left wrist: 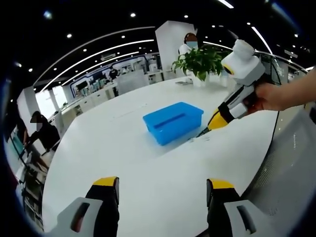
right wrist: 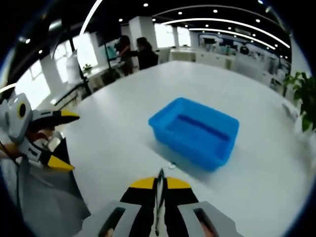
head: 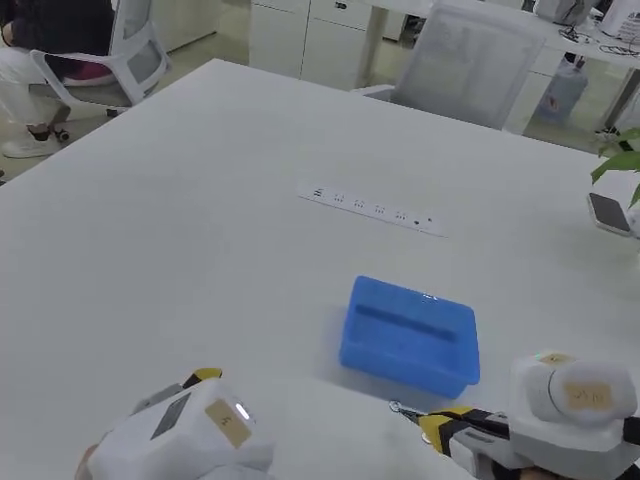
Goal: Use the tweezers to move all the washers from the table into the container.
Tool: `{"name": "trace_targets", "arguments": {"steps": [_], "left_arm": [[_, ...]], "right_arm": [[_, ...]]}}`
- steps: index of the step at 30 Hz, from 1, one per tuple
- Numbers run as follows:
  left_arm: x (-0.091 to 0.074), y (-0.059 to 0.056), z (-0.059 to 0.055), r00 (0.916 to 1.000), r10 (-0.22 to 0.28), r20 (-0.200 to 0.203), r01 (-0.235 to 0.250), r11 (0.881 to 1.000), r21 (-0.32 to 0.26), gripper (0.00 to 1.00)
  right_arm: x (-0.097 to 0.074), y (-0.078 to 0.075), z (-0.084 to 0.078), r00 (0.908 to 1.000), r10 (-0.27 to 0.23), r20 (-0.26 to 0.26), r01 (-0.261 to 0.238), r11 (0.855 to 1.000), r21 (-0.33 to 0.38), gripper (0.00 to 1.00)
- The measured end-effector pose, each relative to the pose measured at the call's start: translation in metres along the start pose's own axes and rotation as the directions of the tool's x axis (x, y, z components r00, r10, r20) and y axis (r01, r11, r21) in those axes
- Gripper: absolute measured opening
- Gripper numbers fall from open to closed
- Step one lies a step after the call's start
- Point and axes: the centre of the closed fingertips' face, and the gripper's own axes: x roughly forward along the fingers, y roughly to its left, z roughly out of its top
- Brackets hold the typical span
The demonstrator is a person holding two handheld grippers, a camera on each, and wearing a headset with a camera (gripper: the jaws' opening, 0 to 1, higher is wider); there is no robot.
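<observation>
The blue container (head: 410,335) stands open on the white table (head: 200,200), and its inside looks bare. My right gripper (head: 440,422) sits just in front of its near right corner, shut on thin metal tweezers (head: 403,409) that point left along the table. In the right gripper view the tweezers (right wrist: 160,174) stick out between the shut jaws toward a small washer (right wrist: 171,165) lying just before the container (right wrist: 195,131). My left gripper (left wrist: 163,185) is open and holds nothing, low over the table's near edge and left of the container (left wrist: 173,121).
A socket strip (head: 375,208) is set into the table behind the container. A phone (head: 610,213) and a plant (head: 622,160) are at the right edge. Office chairs (head: 470,60) stand beyond the far side, and a person (head: 40,60) sits at far left.
</observation>
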Motion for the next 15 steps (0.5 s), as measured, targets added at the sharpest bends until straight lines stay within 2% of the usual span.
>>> {"name": "trace_targets", "arguments": {"steps": [3, 4, 6, 8, 10, 11, 12, 14, 15], "left_arm": [[0.001, -0.009, 0.003, 0.9991, -0.043, 0.001, 0.043, 0.999, 0.007, 0.68], [0.001, -0.013, 0.002, 0.9979, -0.063, -0.011, 0.064, 0.998, 0.019, 0.63], [0.001, -0.025, 0.006, 0.9924, -0.123, -0.007, 0.123, 0.99, 0.067, 0.54], [0.003, -0.028, 0.012, 0.9906, -0.137, -0.005, 0.136, 0.98, 0.142, 0.48], [0.007, -0.034, 0.017, 0.9861, -0.166, -0.015, 0.165, 0.965, 0.206, 0.44], [0.011, -0.037, 0.018, 0.9822, -0.186, -0.029, 0.187, 0.957, 0.223, 0.41], [0.014, -0.039, 0.02, 0.9806, -0.195, -0.024, 0.195, 0.957, 0.214, 0.38], [0.018, -0.044, 0.023, 0.9749, -0.221, -0.022, 0.221, 0.951, 0.218, 0.31], [0.021, -0.048, 0.028, 0.9705, -0.241, -0.008, 0.236, 0.941, 0.242, 0.29]], "right_arm": [[-0.013, 0.011, 0.001, 0.9993, 0.036, 0.006, -0.036, 0.999, -0.006, 0.02], [-0.018, 0.016, 0.002, 0.9986, 0.052, 0.009, -0.052, 0.999, -0.016, 0.02], [-0.024, 0.024, 0.004, 0.9968, 0.079, 0.008, -0.079, 0.996, -0.027, 0.02], [-0.03, 0.031, 0.004, 0.9945, 0.105, 0.0, -0.105, 0.993, -0.044, 0.02], [-0.035, 0.042, 0.006, 0.9902, 0.14, -0.003, -0.14, 0.989, -0.051, 0.02], [-0.037, 0.046, 0.006, 0.9877, 0.156, -0.004, -0.157, 0.987, -0.048, 0.02], [-0.038, 0.05, 0.007, 0.9851, 0.172, -0.006, -0.172, 0.984, -0.045, 0.02], [-0.041, 0.06, 0.008, 0.978, 0.208, -0.009, -0.208, 0.977, -0.036, 0.02], [-0.041, 0.064, 0.008, 0.9738, 0.227, -0.016, -0.227, 0.974, -0.025, 0.02]]}}
